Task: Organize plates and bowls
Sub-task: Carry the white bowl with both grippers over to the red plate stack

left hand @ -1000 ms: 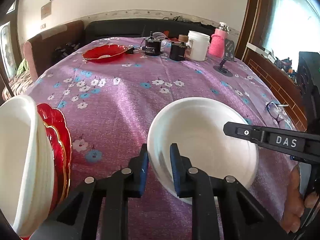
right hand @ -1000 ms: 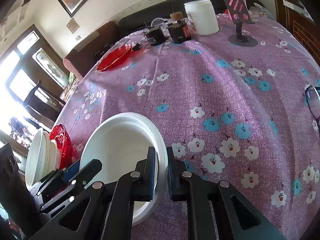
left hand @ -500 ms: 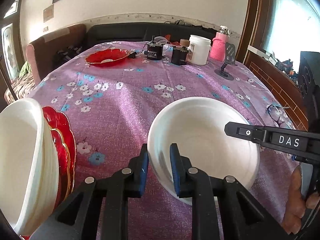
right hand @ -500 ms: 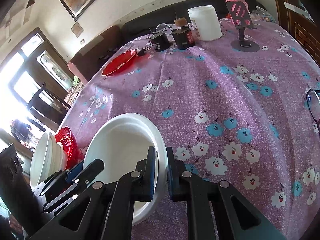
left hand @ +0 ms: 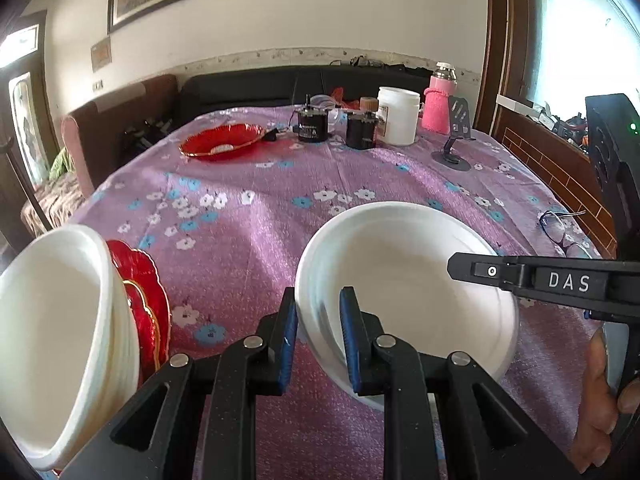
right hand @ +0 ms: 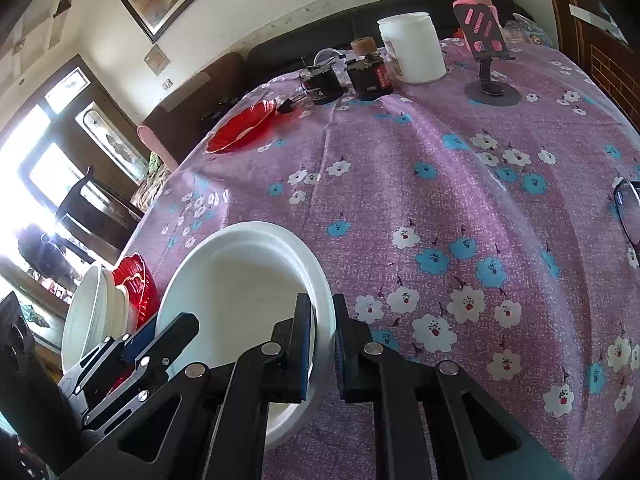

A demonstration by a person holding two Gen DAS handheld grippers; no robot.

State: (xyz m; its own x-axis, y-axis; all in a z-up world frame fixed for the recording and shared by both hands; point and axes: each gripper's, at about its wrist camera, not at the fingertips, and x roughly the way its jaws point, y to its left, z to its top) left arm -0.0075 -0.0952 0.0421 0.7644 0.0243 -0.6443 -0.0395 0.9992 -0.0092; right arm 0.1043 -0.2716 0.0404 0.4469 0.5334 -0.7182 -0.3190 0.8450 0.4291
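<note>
The white bowl [left hand: 404,280] sits at the near edge of the desk [left hand: 280,208], and both sets of tongs are clamped on its rim: left tongs [left hand: 318,340] on its left side, right tongs [right hand: 322,350] on its right. Looks like a two-handed pickup. Next it probably goes left onto the stack of white bowls [left hand: 60,344] leaning against red plates [left hand: 144,304], so lift evenly.

Bright daylight, blown-out windows [left hand: 576,32] at the sides, fisheye bending, dark vignetted corners
</note>
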